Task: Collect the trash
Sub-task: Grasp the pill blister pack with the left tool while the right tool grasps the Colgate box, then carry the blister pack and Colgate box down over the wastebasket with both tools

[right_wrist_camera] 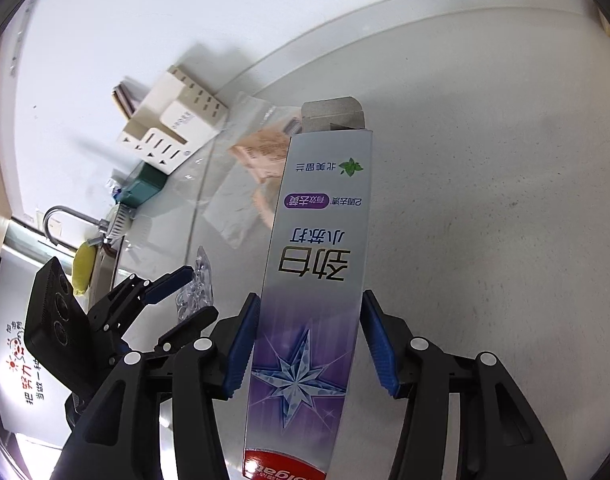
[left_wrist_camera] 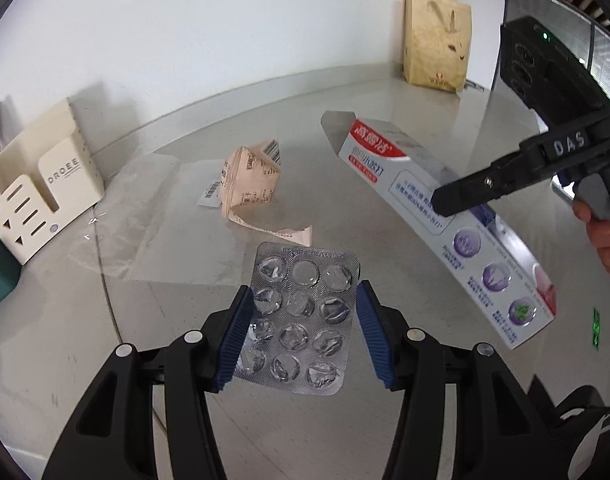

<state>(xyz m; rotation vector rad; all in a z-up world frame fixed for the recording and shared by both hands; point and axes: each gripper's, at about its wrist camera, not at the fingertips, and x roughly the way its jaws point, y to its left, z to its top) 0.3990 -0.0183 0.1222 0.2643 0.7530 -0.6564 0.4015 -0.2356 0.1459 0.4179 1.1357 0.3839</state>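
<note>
My left gripper (left_wrist_camera: 305,320) is shut on an empty silver blister pack (left_wrist_camera: 301,320), held above the counter; the pack also shows in the right wrist view (right_wrist_camera: 195,290). My right gripper (right_wrist_camera: 309,340) is shut on a long toothpaste box (right_wrist_camera: 321,264), held in the air; the box (left_wrist_camera: 445,220) and the right gripper (left_wrist_camera: 485,188) show in the left wrist view at the right. A crumpled pink receipt (left_wrist_camera: 253,188) and a clear plastic bag (left_wrist_camera: 165,216) lie on the grey counter (left_wrist_camera: 405,380).
A cream desk organiser (left_wrist_camera: 37,200) stands at the left by the wall, with a green box (right_wrist_camera: 143,188) beside it. A brown paper bag (left_wrist_camera: 437,40) stands at the far right corner. A faucet (right_wrist_camera: 61,220) and a yellow sponge (right_wrist_camera: 83,268) are by the sink.
</note>
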